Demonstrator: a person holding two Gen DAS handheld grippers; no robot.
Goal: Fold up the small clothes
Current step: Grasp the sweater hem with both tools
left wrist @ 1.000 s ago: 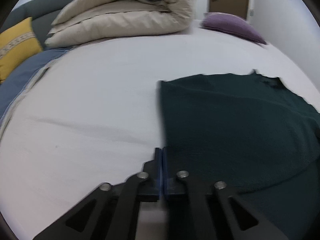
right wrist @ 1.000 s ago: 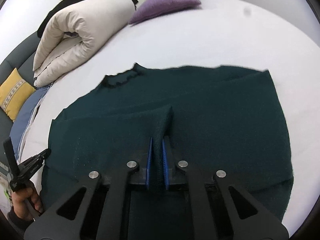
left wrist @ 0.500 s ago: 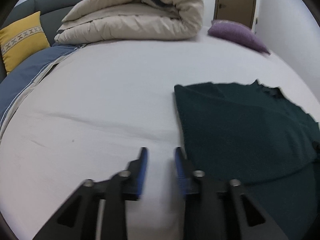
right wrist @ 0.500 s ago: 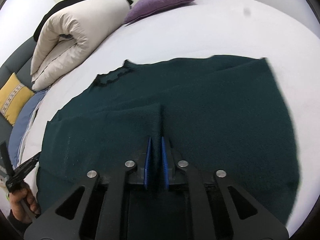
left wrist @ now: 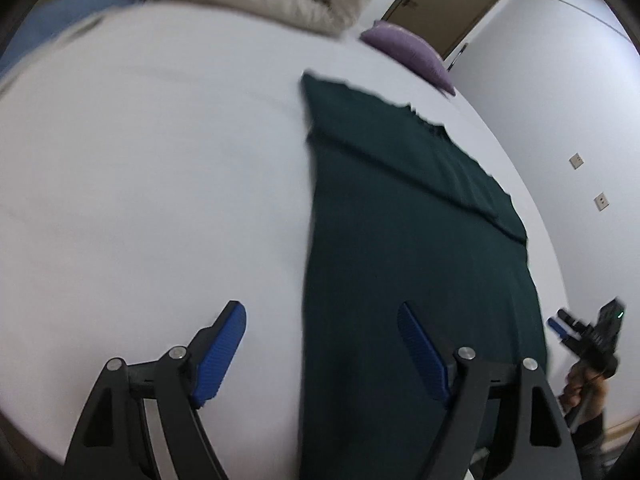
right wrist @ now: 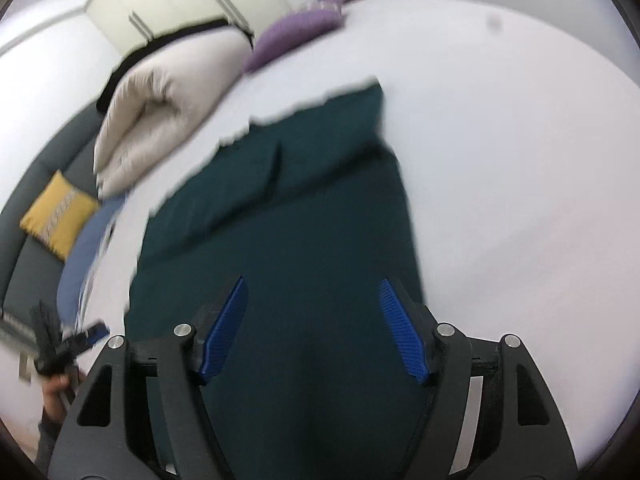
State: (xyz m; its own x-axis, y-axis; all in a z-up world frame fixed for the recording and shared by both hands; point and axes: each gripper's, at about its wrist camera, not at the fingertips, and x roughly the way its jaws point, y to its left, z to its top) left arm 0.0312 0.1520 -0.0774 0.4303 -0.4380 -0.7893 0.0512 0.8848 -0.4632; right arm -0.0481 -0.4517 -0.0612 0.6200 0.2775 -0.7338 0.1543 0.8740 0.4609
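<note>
Around you lay a white bed (left wrist: 152,168), with a rolled beige duvet (right wrist: 160,108) and a purple cushion (left wrist: 408,50) at its far end, a yellow cushion (right wrist: 58,212) on a grey sofa (right wrist: 36,184) to one side, and a brown door (left wrist: 444,8) beyond. Your dark green garment (right wrist: 304,232) was spread flat on the bed, partly folded. Your left tool (left wrist: 320,344) had just been opening; its jaws stood apart and empty, straddling the garment's left edge. Your right tool (right wrist: 312,328) had likewise just been opening, jaws apart above the cloth, nothing pinched between them.
</note>
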